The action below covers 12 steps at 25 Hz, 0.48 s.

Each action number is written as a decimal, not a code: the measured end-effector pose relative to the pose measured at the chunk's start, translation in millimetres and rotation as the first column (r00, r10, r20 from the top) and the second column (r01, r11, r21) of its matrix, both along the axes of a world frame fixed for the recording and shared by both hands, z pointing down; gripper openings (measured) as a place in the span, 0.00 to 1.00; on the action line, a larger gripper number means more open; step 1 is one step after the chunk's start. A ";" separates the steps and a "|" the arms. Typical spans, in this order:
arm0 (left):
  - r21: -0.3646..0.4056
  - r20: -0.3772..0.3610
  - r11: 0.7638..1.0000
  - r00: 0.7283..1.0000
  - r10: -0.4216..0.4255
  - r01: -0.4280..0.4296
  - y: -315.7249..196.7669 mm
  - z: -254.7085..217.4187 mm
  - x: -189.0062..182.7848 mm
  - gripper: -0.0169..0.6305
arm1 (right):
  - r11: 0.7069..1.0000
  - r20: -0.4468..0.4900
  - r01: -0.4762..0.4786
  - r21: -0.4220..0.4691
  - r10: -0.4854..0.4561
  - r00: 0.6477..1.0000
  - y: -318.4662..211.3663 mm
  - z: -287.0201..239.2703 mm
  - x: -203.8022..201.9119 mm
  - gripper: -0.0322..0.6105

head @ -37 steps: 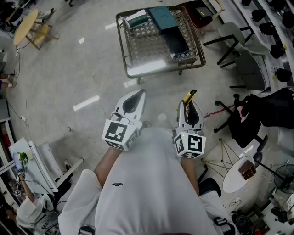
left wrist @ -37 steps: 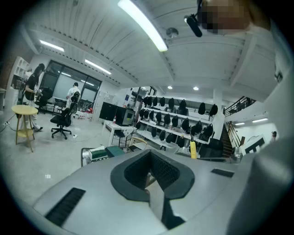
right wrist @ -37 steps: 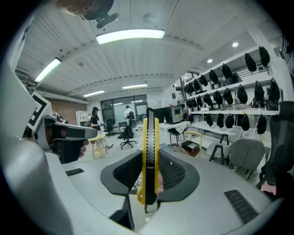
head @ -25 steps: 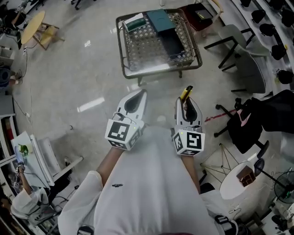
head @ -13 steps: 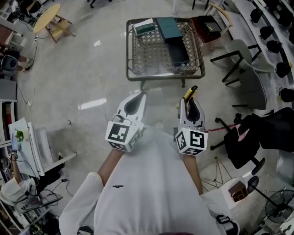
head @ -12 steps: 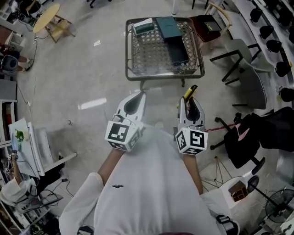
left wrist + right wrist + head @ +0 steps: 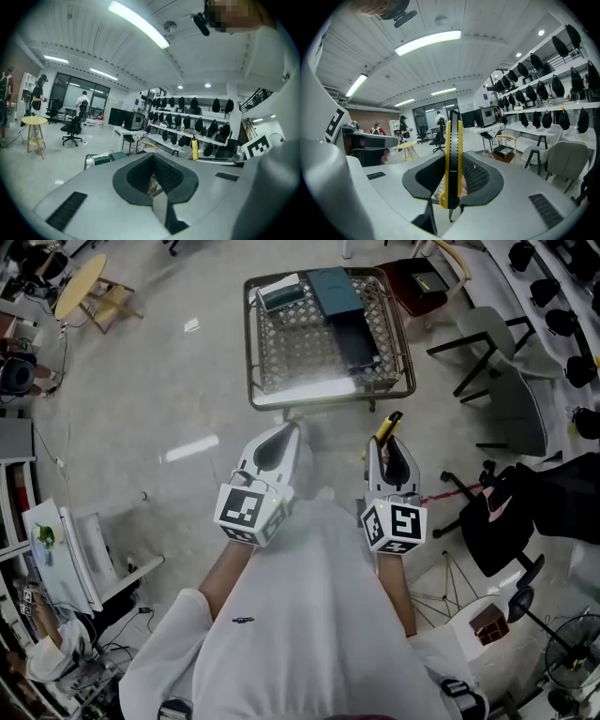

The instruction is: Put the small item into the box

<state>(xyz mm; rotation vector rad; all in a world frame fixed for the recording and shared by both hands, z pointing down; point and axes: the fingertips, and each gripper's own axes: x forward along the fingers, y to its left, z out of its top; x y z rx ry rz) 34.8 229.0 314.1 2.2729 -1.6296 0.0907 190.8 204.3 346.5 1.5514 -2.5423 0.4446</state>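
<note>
right tool (image 7: 388, 450) pinches a yellow knife (image 7: 387, 427) upright, likely for carrying to the bench (image 7: 319, 392); left tool (image 7: 284, 432) pressed together, empty.

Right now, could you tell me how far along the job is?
Done: the yellow utility knife is clamped in the right gripper. In hand: it is held over the floor, short of the mesh table. Remaining: reach the table and drop it into a box there, perhaps the teal box. The left gripper is shut, empty.
</note>
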 end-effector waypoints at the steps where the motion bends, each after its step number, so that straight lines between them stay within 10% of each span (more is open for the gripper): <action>1: -0.003 -0.003 1.000 1.000 0.011 -0.011 -10.0 2.7 -1.7 0.03 | 1.000 -0.006 -0.007 0.001 0.007 1.000 -7.4 1.0 -2.0 0.21; 12: -0.001 -0.023 0.991 0.991 0.132 -0.132 -144.2 2.7 -20.3 0.03 | 0.995 -0.043 -0.101 0.001 0.101 0.994 -117.9 3.1 -20.4 0.21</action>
